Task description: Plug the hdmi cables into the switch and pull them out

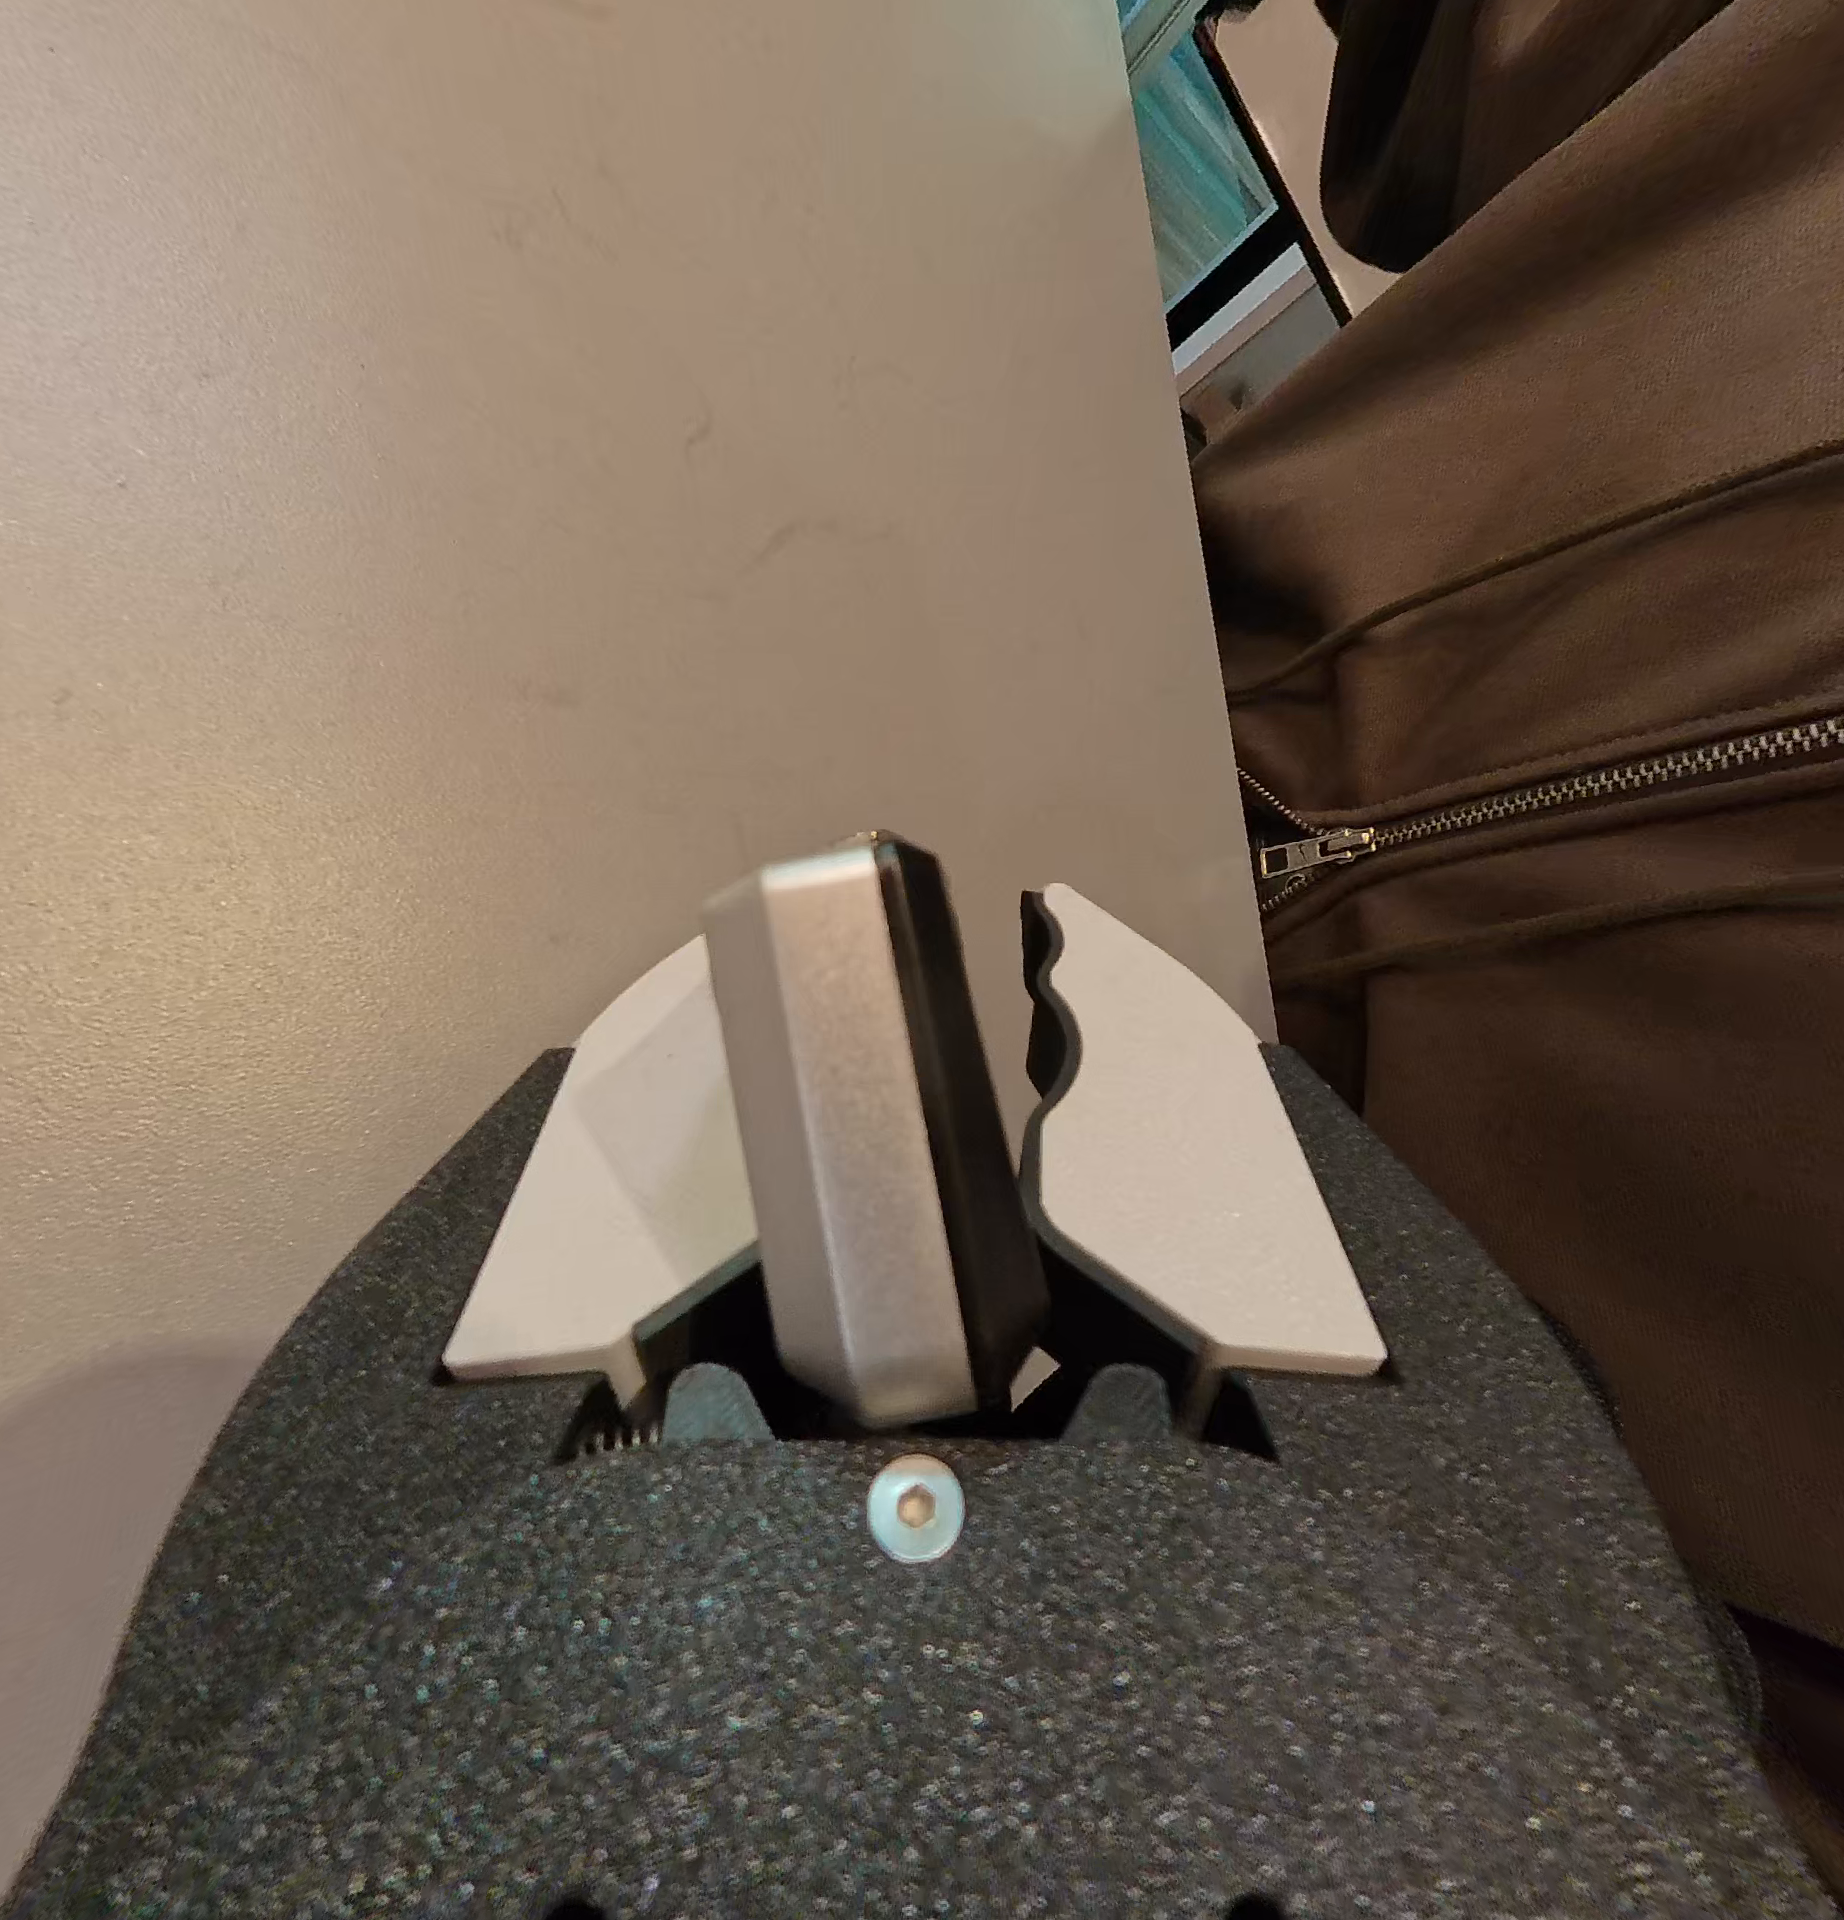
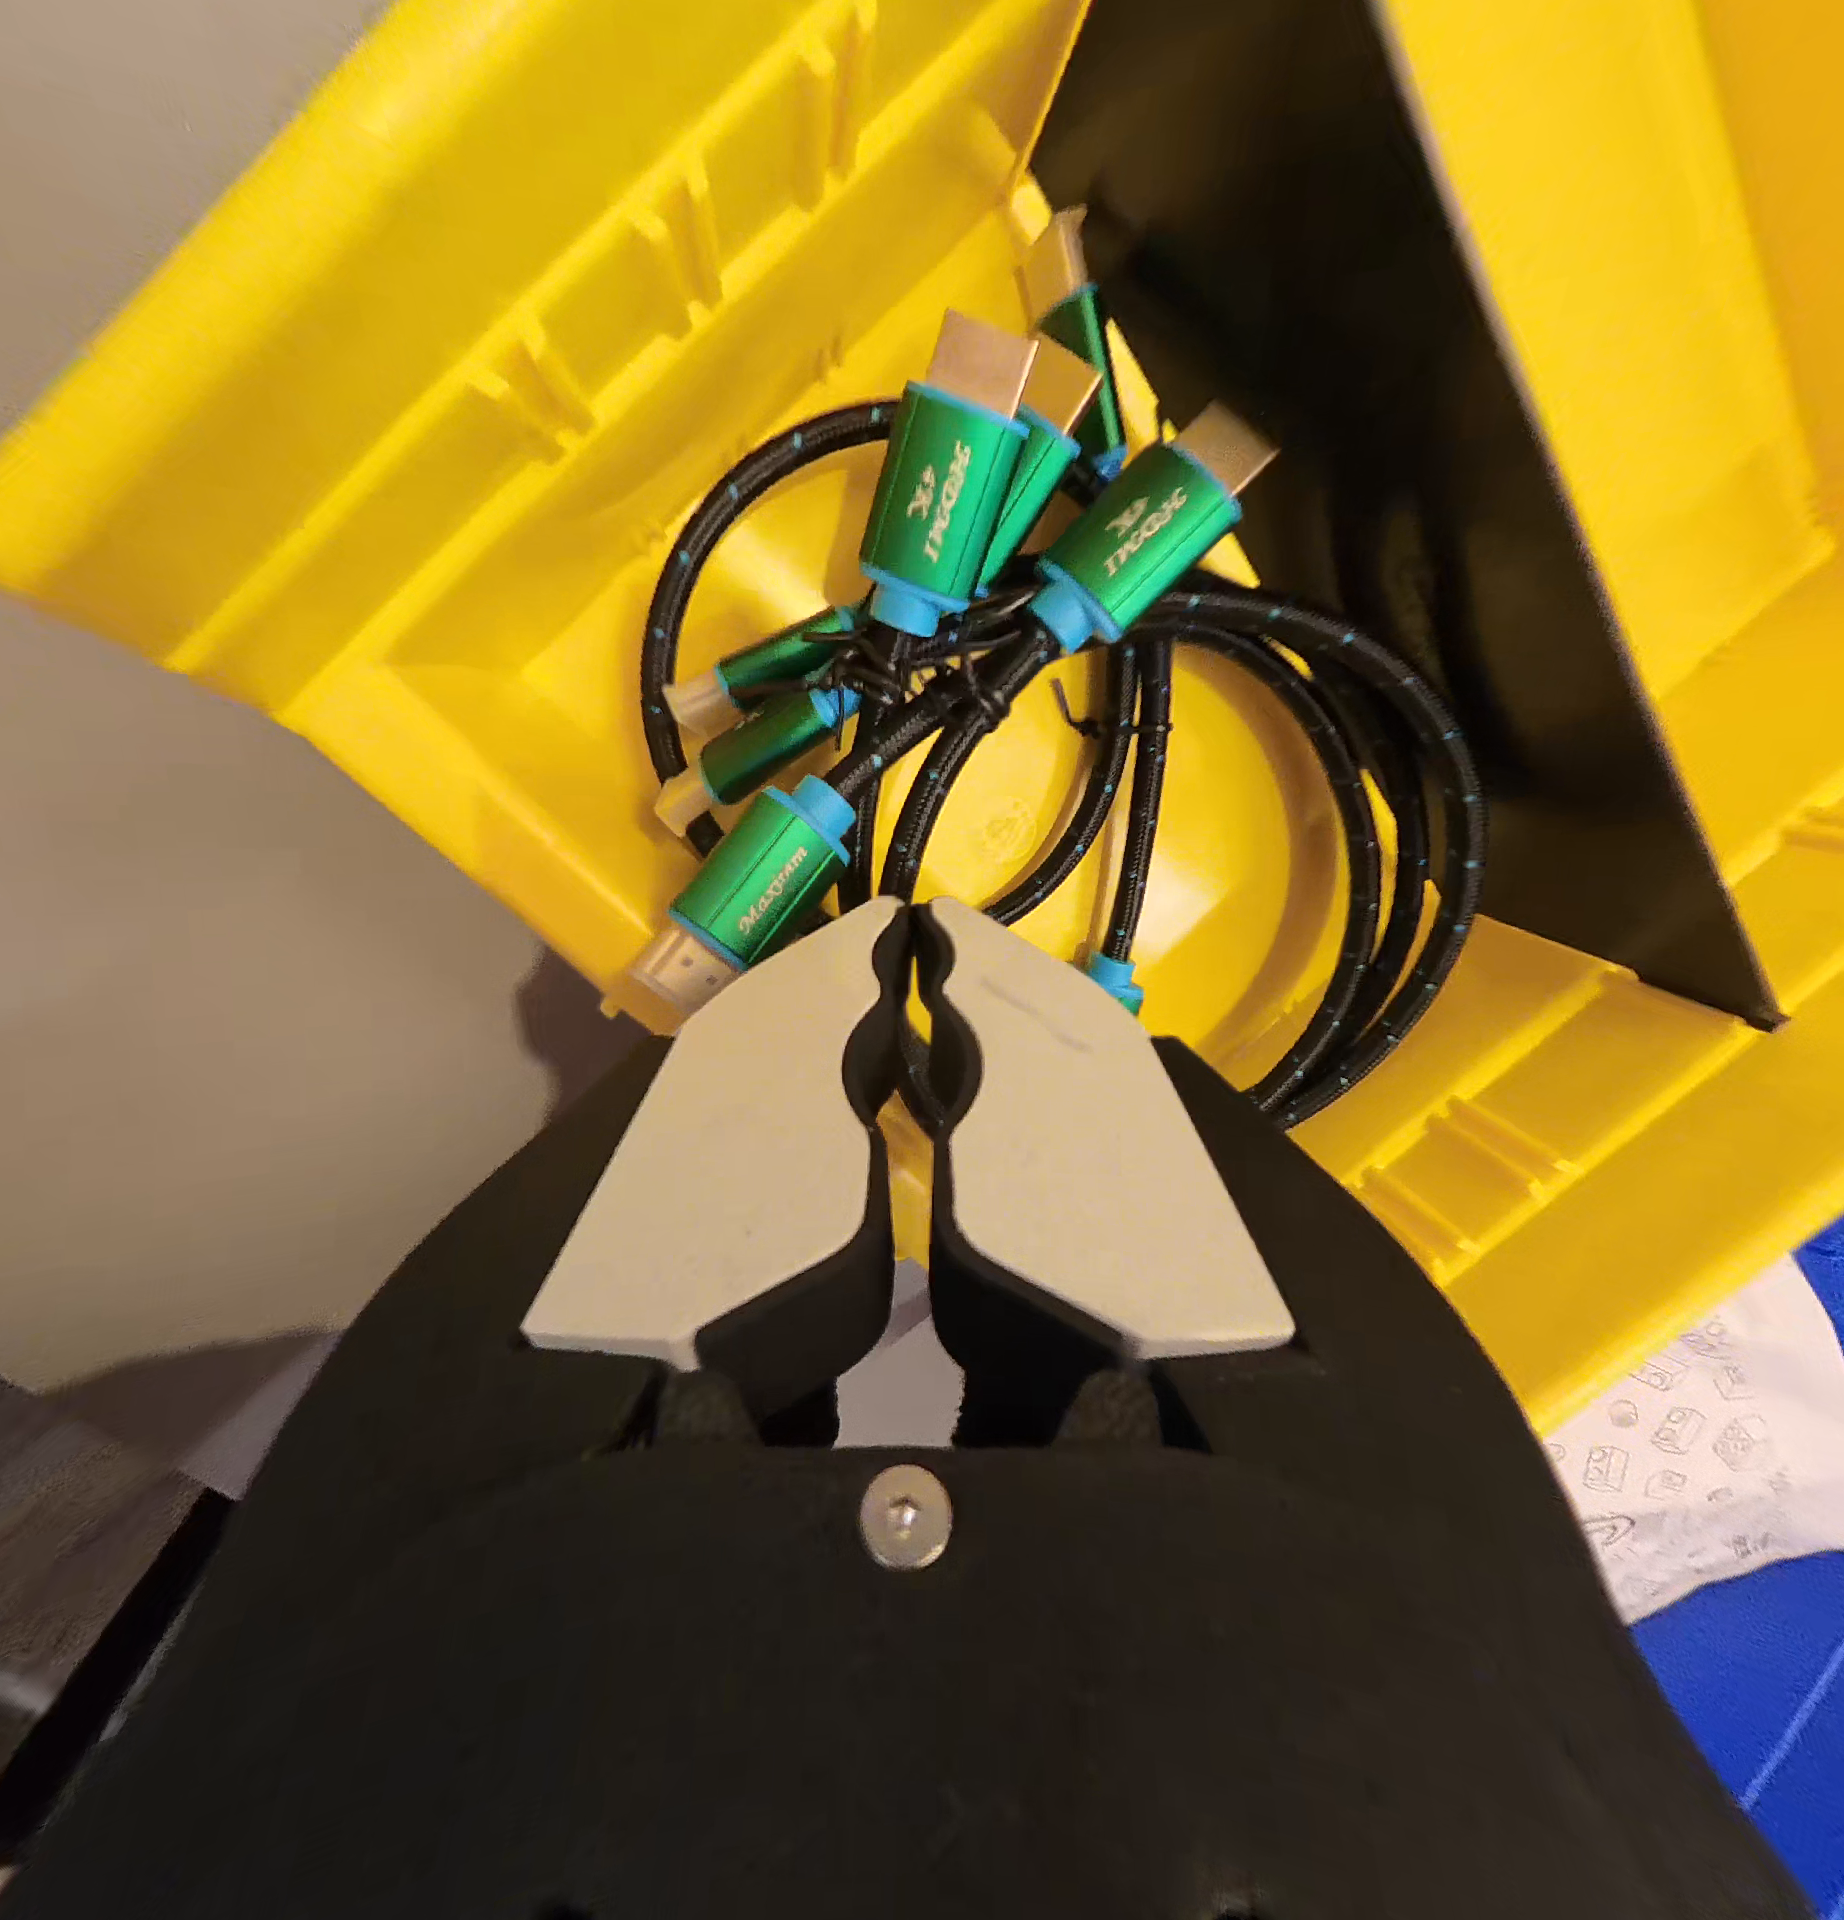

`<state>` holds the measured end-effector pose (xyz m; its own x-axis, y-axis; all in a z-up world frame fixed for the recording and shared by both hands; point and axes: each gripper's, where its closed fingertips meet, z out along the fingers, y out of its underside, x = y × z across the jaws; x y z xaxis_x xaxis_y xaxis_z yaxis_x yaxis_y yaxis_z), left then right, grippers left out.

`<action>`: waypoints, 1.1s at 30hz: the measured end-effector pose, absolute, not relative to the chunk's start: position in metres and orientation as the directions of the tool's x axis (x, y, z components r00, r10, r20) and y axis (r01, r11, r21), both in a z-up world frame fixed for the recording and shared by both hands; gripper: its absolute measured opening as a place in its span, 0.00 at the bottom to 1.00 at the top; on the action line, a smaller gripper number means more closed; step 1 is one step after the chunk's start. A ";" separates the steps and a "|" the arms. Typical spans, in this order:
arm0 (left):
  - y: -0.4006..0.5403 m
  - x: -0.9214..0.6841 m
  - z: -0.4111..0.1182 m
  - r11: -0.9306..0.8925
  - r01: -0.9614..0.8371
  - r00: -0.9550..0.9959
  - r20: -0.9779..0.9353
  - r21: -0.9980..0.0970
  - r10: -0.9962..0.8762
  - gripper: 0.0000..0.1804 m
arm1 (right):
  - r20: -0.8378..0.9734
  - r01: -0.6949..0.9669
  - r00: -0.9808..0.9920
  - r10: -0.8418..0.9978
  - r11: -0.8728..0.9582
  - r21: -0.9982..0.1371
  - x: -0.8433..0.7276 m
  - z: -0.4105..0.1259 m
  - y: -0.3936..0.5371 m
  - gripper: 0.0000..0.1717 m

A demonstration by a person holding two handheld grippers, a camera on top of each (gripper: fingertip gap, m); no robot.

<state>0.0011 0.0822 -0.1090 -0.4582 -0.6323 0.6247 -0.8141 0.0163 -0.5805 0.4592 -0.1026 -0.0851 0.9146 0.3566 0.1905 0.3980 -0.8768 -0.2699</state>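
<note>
My left gripper [image 1: 882, 925] is shut on a small flat box [image 1: 845, 1122] with a silver shell and a black face. The box stands tilted between the white fingers; its lower part bears on the right black pad [image 1: 1048, 997], while the tip of that pad stands apart from it. My right gripper [image 2: 913, 912] is shut, fingertips together, over a yellow bin [image 2: 430, 436]. A strand of black braided cable [image 2: 913, 1081] sits in the hollow between its pads. The cable belongs to a bundle of coiled cables [image 2: 1344, 831] with green plugs [image 2: 944, 499] lying in the bin.
A beige table top [image 1: 482, 468] fills the left wrist view, with a person's brown zipped jacket [image 1: 1572, 727] at its right edge. A black divider [image 2: 1313, 436] stands in the bin. A blue and white sheet [image 2: 1749, 1558] lies beside the bin at lower right. Across from one pair of fingers to the other is roughly 50 centimetres.
</note>
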 end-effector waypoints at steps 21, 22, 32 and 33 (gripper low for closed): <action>0.084 0.004 -0.106 -0.017 -0.813 -0.448 0.644 -0.582 -0.621 0.22 | 0.390 0.505 0.838 0.380 -0.812 -0.293 0.431 -0.054 -0.099 0.03; 0.084 0.004 -0.106 -0.020 -0.813 -0.447 0.646 -0.582 -0.618 0.22 | 0.435 0.525 0.817 0.378 -0.800 -0.290 0.425 -0.044 -0.096 0.04; 0.074 0.015 -0.098 -0.107 -0.796 -0.441 0.693 -0.595 -0.570 0.23 | 0.636 0.877 0.480 0.604 -0.354 -0.326 0.207 -0.061 0.002 0.15; 0.074 0.016 -0.097 -0.114 -0.794 -0.440 0.694 -0.597 -0.570 0.23 | 0.634 0.882 0.469 0.615 -0.291 -0.370 0.179 -0.070 0.015 0.16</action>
<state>0.0164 0.0739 -0.0973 -0.4401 -0.5699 0.6939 -0.7942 -0.1135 -0.5969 0.1785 0.0151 -0.0700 0.4688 0.6148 0.6342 0.8823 -0.2910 -0.3701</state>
